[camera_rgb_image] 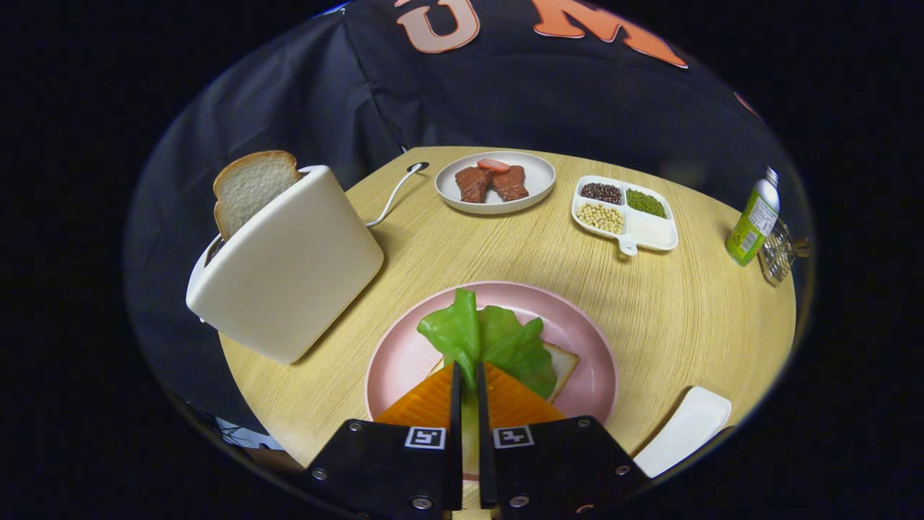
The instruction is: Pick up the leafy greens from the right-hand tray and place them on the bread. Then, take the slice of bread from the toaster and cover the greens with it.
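Observation:
The leafy greens point(505, 339) hang over a slice of bread point(564, 363) that lies on a pink plate point(595, 347) just ahead of my fingers. My gripper point(467, 374) is shut on the near edge of the greens, a thin strip of leaf showing in the narrow gap between the fingers. The greens and my fingers hide most of the bread, leaving its right corner in sight. To the left stands a white toaster point(289, 267) with a second bread slice point(253, 184) sticking up out of its slot.
Beyond the pink plate sit a grey plate with meat pieces point(538, 180) and a white divided tray of beans point(653, 232). A green bottle point(754, 217) stands at the far right edge of the round wooden table. A white tray point(686, 430) lies to the right of my fingers.

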The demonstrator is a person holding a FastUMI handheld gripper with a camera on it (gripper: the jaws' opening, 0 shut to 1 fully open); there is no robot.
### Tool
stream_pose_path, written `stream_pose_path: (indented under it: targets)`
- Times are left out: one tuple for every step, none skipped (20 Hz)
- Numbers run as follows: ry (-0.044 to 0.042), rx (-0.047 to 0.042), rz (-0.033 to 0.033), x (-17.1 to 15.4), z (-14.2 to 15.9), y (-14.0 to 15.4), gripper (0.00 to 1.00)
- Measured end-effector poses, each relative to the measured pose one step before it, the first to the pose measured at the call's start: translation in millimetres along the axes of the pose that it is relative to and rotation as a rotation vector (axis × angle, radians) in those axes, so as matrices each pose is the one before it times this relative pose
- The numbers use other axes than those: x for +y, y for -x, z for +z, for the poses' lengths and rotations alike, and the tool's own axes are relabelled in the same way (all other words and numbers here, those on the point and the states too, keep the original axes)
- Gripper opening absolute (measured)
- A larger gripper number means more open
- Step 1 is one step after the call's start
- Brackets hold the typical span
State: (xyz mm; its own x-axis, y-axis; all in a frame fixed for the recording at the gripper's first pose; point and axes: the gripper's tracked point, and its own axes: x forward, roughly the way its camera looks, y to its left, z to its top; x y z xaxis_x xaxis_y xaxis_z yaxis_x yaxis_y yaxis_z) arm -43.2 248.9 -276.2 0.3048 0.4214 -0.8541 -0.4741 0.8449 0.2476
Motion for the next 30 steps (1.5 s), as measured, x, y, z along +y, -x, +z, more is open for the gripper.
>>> stream_pose_path:
  targets:
    - [-0.00867, -0.00885, -0.00712, 0.27, 3.56, 1.02, 0.15]
    - [-0.00751, -0.00924, 0.00172, 2.14, 3.69, 2.32, 0.18]
    - [-0.0052, -0.01328, 0.00519, 3.26, 4.86, 4.41, 0.25]
    - [-0.00058, -0.02001, 0.00555, 2.28, 7.43, 3.99, 0.29]
    - [0.00139, -0.02046, 0.00266, 2.75, 7.22, 5.32, 0.32]
    - [-0.00005, -0.01444, 0.00453, 4.0, 6.8, 4.26, 0.34]
    - [-0.00172, -0.00885, 0.01008, 5.72, 5.31, 5.32, 0.38]
    - [-0.00912, -0.00981, 0.01086, 5.39, 7.01, 5.12, 0.41]
    - [-0.01069, -0.01873, 0.02123, 8.15, 8.79, 4.7, 0.48]
    - [-0.00439, -0.01161, 0.02326, 9.43, 8.19, 3.69, 0.52]
    - [-0.00061, -0.00647, 0.01553, 7.87, 6.03, 3.99, 0.61]
    - [0.00386, -0.00691, 0.00752, 5.71, 8.08, 2.98, 0.65]
    - [0.00426, -0.00416, 0.00452, 6.15, 6.51, 1.56, 0.73]
    - [0.0029, -0.00078, 0.0044, 6.13, 6.93, 2.09, 0.77]
    - [-0.00167, 0.0001, 0.00916, 8.24, 7.55, 1.72, 0.83]
    - [-0.00232, 0.00331, 0.0101, 9.09, 6.68, 1.47, 0.86]
    - [-0.00216, -0.00078, 0.00703, 8.49, 7.19, 0.07, 0.91]
    - [0.00323, 0.00319, -0.00111, 6.3, 6.74, -0.42, 0.93]
    - [0.00437, 0.00051, 0.00507, 7.35, 9.28, 1.5, 0.95]
    - [0.00107, -0.00043, 0.00865, 8.74, 8.41, 0.41, 0.96]
    - [-0.00342, 0.00551, 0.0133, 10.74, 4.24, -1.34, 0.97]
    - [-0.00905, 0.00866, 0.01759, 10.08, 4.77, -0.81, 0.97]
    - [-0.01344, 0.00989, 0.01701, 10.26, 4.63, -1.42, 0.97]
    - [-0.00884, 0.0111, 0.01267, 9.86, 4.71, -3.6, 0.97]
    - [-0.00209, 0.01129, 0.00857, 7.83, 3.25, -2.98, 0.97]
    - [0.00297, 0.01161, 0.00065, 5.0, 3.31, -3.93, 0.97]
    - [0.00201, 0.01001, 0.00057, 6.19, 3.16, -3.63, 0.97]
    - [-0.00221, 0.00922, 0.00551, 7.21, 3.97, -4.33, 0.97]
    - [-0.00381, 0.01088, 0.00912, 8.08, 2.93, -4.4, 0.97]
    - [-0.0041, 0.01211, 0.00943, 6.0, 2.14, -5.18, 0.97]
